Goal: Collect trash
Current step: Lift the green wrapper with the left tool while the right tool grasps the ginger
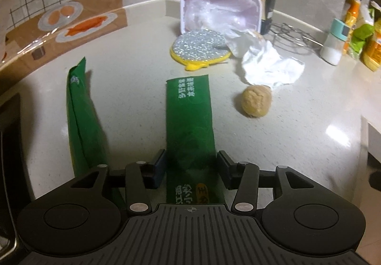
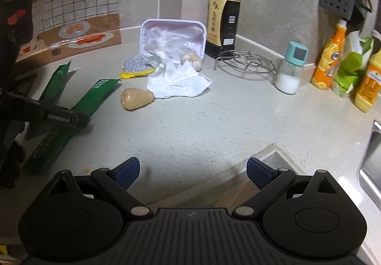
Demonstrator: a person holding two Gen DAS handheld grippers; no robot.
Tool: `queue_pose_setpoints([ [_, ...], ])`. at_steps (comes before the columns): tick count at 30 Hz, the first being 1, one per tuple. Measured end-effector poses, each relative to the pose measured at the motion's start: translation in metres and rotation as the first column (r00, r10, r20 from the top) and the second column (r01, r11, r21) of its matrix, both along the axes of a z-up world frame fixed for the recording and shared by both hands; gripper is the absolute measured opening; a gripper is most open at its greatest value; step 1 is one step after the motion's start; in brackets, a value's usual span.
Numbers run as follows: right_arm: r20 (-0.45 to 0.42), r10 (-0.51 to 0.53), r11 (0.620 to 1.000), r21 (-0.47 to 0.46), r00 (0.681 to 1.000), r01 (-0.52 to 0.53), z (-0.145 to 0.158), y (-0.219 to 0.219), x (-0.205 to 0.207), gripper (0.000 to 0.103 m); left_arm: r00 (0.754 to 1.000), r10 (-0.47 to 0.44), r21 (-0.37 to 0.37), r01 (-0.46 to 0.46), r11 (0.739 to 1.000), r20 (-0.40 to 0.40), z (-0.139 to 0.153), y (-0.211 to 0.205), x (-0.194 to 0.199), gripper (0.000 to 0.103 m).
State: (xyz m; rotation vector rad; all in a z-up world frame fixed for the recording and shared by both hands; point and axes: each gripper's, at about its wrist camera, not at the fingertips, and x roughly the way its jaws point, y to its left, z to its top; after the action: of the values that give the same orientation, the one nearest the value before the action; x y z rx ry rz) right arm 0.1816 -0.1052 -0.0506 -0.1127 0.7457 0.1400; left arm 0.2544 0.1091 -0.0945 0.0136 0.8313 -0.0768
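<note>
Through the left wrist camera we are seeing the left gripper (image 1: pixel 190 162) spread wide, a green packet (image 1: pixel 189 119) lying flat on the counter (image 1: pixel 133 79) between its fingers, pads apparently clear of it. A second packet (image 1: pixel 82 117) is lying to its left; a ginger lump (image 1: pixel 254 103), crumpled paper (image 1: pixel 269 66), a scrubber (image 1: pixel 201 47) and a pink tray (image 1: pixel 220 11) are sitting beyond.

Through the right wrist camera we are finding the right gripper (image 2: pixel 193 173) spread and empty over bare counter near the sink edge (image 2: pixel 371 157). A salt shaker (image 2: pixel 290 69), wire rack (image 2: pixel 245 61) and sauce bottle (image 2: pixel 222 15) are standing ahead.
</note>
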Motion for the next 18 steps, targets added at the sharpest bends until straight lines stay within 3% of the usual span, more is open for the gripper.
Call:
queue_pose_setpoints([
  [4, 0.009, 0.002, 1.000, 0.030, 1.000, -0.002, 0.002, 0.003, 0.002, 0.097, 0.999, 0.038, -0.050, -0.037, 0.998, 0.032, 0.004, 0.006, -0.017, 0.020],
  [9, 0.018, 0.100, 0.993, 0.062, 0.995, -0.101, 0.008, 0.016, 0.026, 0.097, 0.993, 0.089, -0.207, -0.071, 0.976, 0.080, 0.025, 0.027, -0.066, 0.019],
  [13, 0.073, 0.146, 0.988, 0.044, 0.987, -0.150, 0.010, 0.044, 0.054, 0.097, 0.987, 0.128, -0.275, -0.097, 0.957, 0.100, 0.037, 0.040, -0.108, 0.019],
  [16, 0.054, 0.177, 0.983, 0.046, 0.983, -0.179, 0.002, 0.070, 0.082, 0.096, 0.982, 0.163, -0.313, -0.126, 0.941, 0.096, 0.040, 0.051, -0.130, 0.018],
  [18, 0.022, 0.191, 0.981, 0.042, 0.981, -0.191, -0.006, 0.085, 0.101, 0.088, 0.978, 0.185, -0.334, -0.144, 0.931, 0.094, 0.041, 0.057, -0.141, 0.018],
])
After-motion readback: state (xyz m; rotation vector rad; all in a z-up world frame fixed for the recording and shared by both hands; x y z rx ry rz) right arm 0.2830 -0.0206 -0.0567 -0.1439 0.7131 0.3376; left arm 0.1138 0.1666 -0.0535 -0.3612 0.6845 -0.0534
